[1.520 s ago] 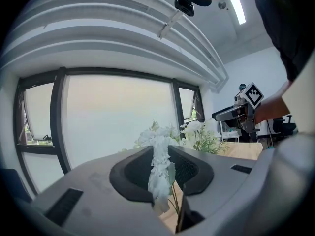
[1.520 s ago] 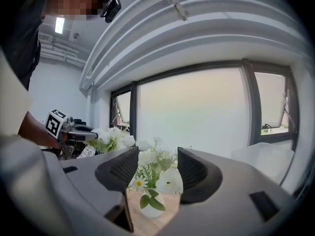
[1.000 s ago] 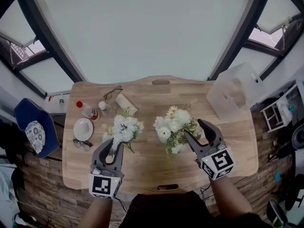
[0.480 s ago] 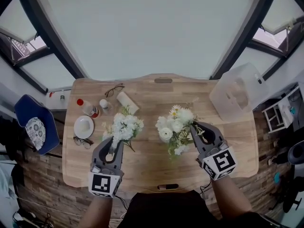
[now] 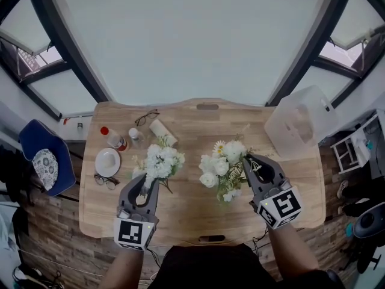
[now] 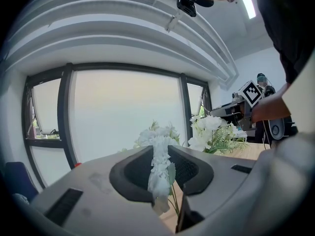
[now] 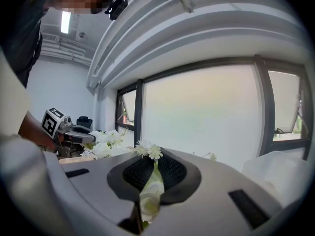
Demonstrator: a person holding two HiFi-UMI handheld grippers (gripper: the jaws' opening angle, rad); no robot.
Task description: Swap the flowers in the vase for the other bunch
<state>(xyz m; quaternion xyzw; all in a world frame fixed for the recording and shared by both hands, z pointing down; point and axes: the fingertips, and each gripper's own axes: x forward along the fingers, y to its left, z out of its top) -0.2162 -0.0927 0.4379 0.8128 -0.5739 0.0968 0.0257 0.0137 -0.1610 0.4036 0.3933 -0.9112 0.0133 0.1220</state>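
Two bunches of white flowers are over the wooden table (image 5: 186,212). My left gripper (image 5: 146,183) is shut on the stems of the all-white bunch (image 5: 159,163); in the left gripper view a column of white blossoms (image 6: 160,166) is pinched between the jaws. The right gripper (image 5: 248,162) is shut on the bunch with daisies and green leaves (image 5: 221,168); its pale green stem (image 7: 150,188) is squeezed between the pads, with daisy heads (image 7: 150,151) just past them. I cannot make out a vase in any view.
A clear plastic box (image 5: 298,122) stands at the table's right back corner. At the left are a white dish (image 5: 107,161), a red-capped bottle (image 5: 112,138), a small bottle (image 5: 135,137), a white roll (image 5: 162,132) and two pairs of glasses (image 5: 144,118). A blue chair (image 5: 42,161) is beside the table.
The right gripper's jaws stood wide open around the daisy bunch a second ago and have shut on its stems. The left gripper has kept its hold and place.
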